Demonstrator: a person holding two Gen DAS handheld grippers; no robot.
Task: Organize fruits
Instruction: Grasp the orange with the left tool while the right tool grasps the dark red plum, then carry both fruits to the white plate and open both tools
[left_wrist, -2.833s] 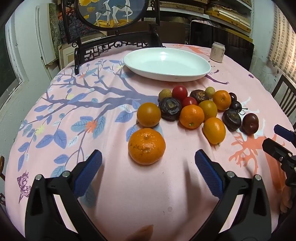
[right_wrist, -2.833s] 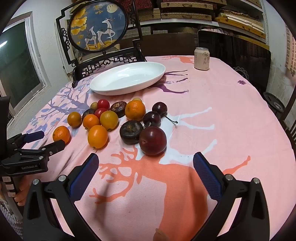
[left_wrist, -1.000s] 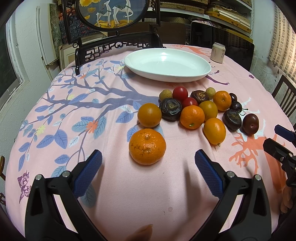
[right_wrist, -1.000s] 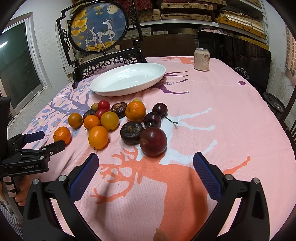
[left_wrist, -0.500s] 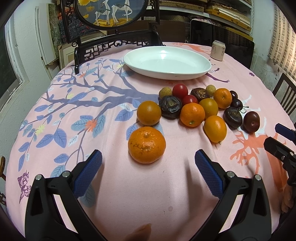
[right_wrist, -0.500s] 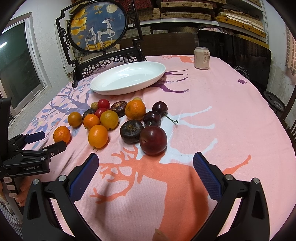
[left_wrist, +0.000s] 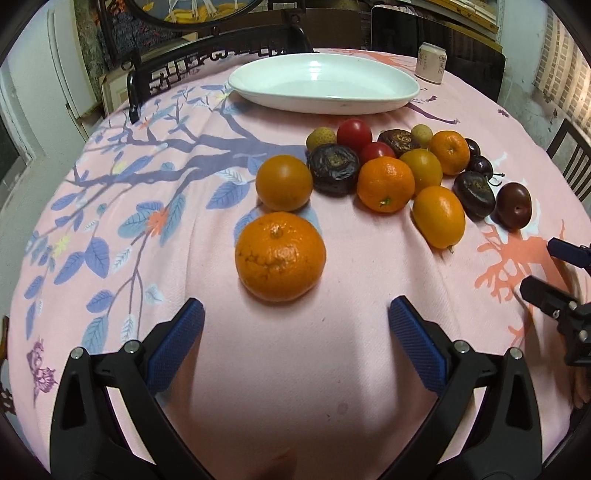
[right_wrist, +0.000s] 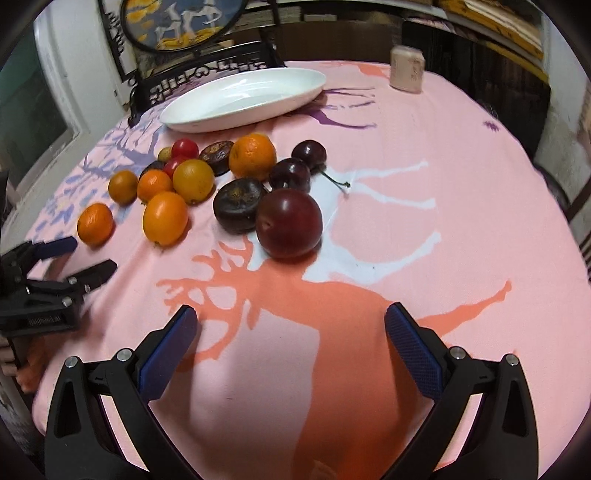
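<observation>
Several fruits lie in a cluster on the pink tablecloth in front of a white oval dish (left_wrist: 325, 88), which also shows in the right wrist view (right_wrist: 243, 98). My left gripper (left_wrist: 295, 332) is open and empty, just short of a large mandarin (left_wrist: 280, 256). My right gripper (right_wrist: 290, 338) is open and empty, a little before a dark red plum (right_wrist: 289, 223). The cluster holds oranges (left_wrist: 384, 183), dark wrinkled fruits (left_wrist: 334, 168), red tomatoes (left_wrist: 354, 133) and cherries (right_wrist: 308, 153). Each gripper shows at the edge of the other's view, the right (left_wrist: 554, 273) and the left (right_wrist: 74, 262).
A drink can (left_wrist: 431, 62) stands behind the dish at the back right. A dark carved chair back (left_wrist: 207, 62) and a round framed picture (right_wrist: 184, 22) stand behind the table. Another chair (left_wrist: 570, 162) is at the right edge.
Both grippers have moved forward and lower toward the fruit: the mandarin and the plum now look larger and closer. Both stay open. No fruit has moved.
</observation>
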